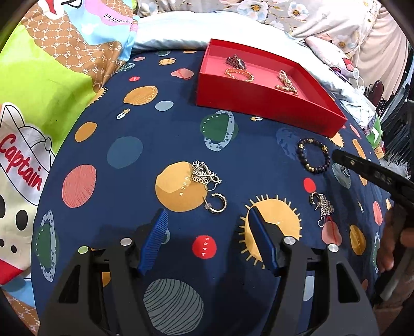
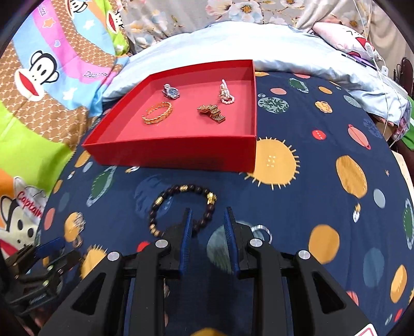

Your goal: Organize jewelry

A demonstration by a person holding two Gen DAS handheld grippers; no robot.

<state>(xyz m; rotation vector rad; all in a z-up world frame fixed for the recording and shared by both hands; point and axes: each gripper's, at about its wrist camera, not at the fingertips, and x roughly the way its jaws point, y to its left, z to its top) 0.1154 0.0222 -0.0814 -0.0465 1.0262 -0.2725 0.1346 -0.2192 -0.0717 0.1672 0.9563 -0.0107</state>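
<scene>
Where earrings (image 1: 207,178) lie, red tray (image 1: 261,103) beyond

Bright, even indoor light, soft shadows; fisheye bending at edges (right view's lower-left motion-blurred).

A navy sheet (image 1: 134,124) printed with planets covers the bed; the prints include a red "MARS" disc (image 1: 204,246), an orange "MOON" disc (image 1: 178,187) and a spiked sun (image 2: 274,161). To the left lies a cartoon blanket (image 2: 51,77) with monkey faces and the word "Captain" (image 1: 22,162). Behind the sheet sits a pale blue pillow (image 2: 284,44), with floral fabric (image 2: 245,10) beyond it. A pink cartoon cushion (image 2: 346,36) rests at far right, a white cable (image 2: 372,51) lying across it.
</scene>
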